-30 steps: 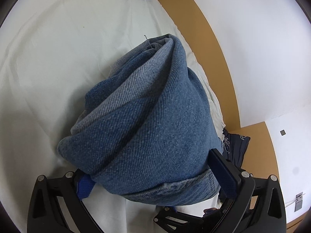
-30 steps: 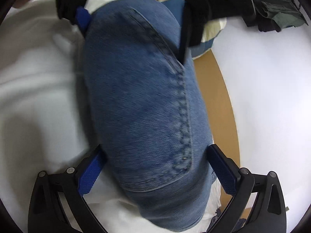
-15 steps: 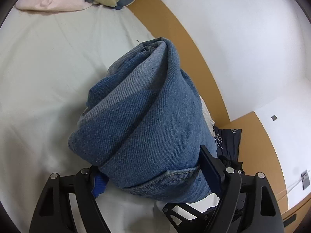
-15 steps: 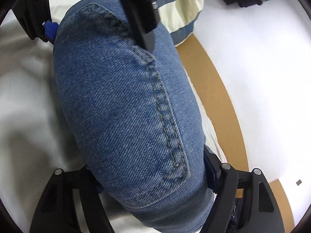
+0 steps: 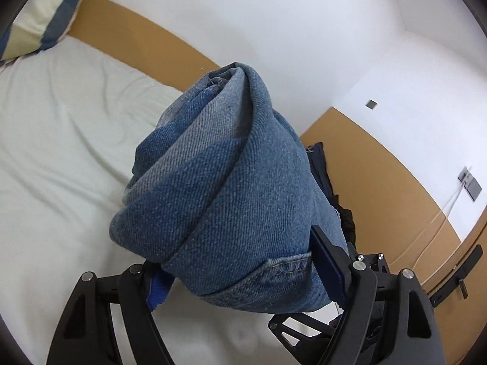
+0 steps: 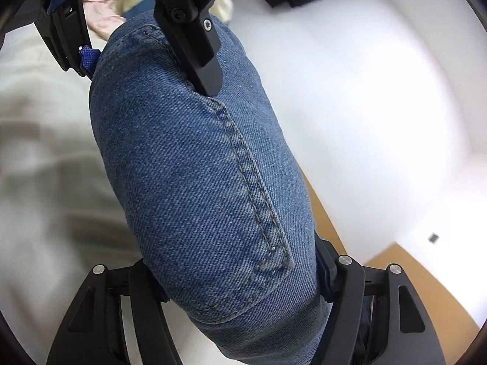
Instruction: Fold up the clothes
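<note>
the folded jeans (image 5: 231, 200) are held as a thick bundle, clamped from both ends and lifted clear of the bed (image 5: 61, 158), near its edge by the brown board (image 5: 146, 30). the left gripper (image 5: 243, 270) is closed on one end of the bundle, its blue pads pressed into the denim on both sides; the jaws stand fairly wide only because the bundle is thick. the right gripper (image 6: 240, 279) is seen on the other end, pads against the denim, and its jaws are closing further on the cloth. in the right view the left gripper is seen opposite, at the far end of the bundle, one finger laid over the seam. the two-ended hold is judged to keep the folds from springing open during carrying. folding of this item appears done; the step in hand is judged to be transfer to a stack. a striped pillow (image 5: 36, 21) lies at the bed's far corner and dark clothes (image 5: 325, 176) lie at the bed's edge beyond the bundle.
</note>
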The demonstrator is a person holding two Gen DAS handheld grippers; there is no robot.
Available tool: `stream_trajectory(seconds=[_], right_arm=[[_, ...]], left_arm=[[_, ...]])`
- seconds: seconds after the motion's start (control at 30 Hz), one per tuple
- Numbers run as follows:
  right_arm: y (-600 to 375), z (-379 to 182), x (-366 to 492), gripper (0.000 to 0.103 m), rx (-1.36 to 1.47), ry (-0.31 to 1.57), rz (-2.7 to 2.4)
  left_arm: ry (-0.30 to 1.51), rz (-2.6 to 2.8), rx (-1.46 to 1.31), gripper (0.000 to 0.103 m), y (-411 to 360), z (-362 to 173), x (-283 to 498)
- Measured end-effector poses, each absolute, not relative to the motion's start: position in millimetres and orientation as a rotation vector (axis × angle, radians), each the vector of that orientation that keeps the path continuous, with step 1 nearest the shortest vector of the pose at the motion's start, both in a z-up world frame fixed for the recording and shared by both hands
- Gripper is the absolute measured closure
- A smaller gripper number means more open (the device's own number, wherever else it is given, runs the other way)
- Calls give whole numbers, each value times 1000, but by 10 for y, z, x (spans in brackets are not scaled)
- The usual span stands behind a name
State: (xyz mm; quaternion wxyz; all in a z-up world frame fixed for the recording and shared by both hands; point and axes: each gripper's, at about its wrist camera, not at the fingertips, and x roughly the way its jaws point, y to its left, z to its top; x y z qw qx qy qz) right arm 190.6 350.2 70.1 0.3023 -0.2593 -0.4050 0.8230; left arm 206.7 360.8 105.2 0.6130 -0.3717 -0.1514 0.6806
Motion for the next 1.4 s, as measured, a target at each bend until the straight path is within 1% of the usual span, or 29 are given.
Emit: stream_trajectory(seconds=[0.1,0.17,0.27,0.33,0.4,0.43,0.5,0.53,0.57,0.6,0.63,0.67,0.7,0.93,1.0,1.07,1.23,1.27,1.33,1.4], right_arm=[[3908,901,2230,34,-664,-1036,2109],[4185,1033,2445,34,-653,-1021,2037],[4605,1156,2738,34,-678,-991,1935],[4873,1089,2881,33,-734,-965,1885],[5115,898,2975,33,-838,-914,1875],[5227,770,3009,33,-905,-879,1882],[5453,513,3075,32,-1039,-806,1890],[5551,392,3108,32,-1094,-772,1894],[5550,319,3135,31,-1079,-766,1913],[5549,256,3157,29,-1063,-761,1930],[5544,256,3136,27,-1049,-764,1934],[5542,256,3114,22,-1037,-766,1937],[5561,257,3078,18,-1039,-760,1937],[5365,378,3130,13,-1094,-777,1991],[5288,430,3183,6,-1123,-773,2009],[5245,464,3232,3,-1171,-780,2010],[5340,544,4139,2,-1166,-743,1991],[5350,641,4184,1,-1143,-713,1997],[5361,780,4259,0,-1088,-616,2041],[5351,869,4332,0,-1035,-505,2097]], left_arm=[[-341,1478,-836,21,4160,1115,2376],[-320,1440,-835,21,4524,1054,2579],[-241,1423,-909,21,5055,757,2837],[-172,1411,-1017,21,5369,432,2954],[-137,1406,-1092,21,5298,108,2990],[-162,1403,-1082,21,5258,4,2991],[-163,1404,-1030,16,5229,-38,3001],[-152,1404,-1025,15,5228,-51,2999],[-156,1396,-1033,15,5223,-75,2986],[-150,1400,-1036,11,5253,-59,2957],[-141,1407,-1038,8,5293,-33,2924],[-131,1415,-1040,6,5334,-6,2891],[-124,1418,-1043,6,5317,-4,2887],[-85,1469,-1050,6,5058,-42,2905],[-52,1507,-1033,6,4991,-27,2942],[-26,1527,-1030,6,4917,65,2981],[48,1622,-975,6,4746,156,3080],[68,1655,-951,3,4710,172,3099],[107,1722,-902,3,4643,201,3130],[106,1747,-896,3,4608,195,3110]])
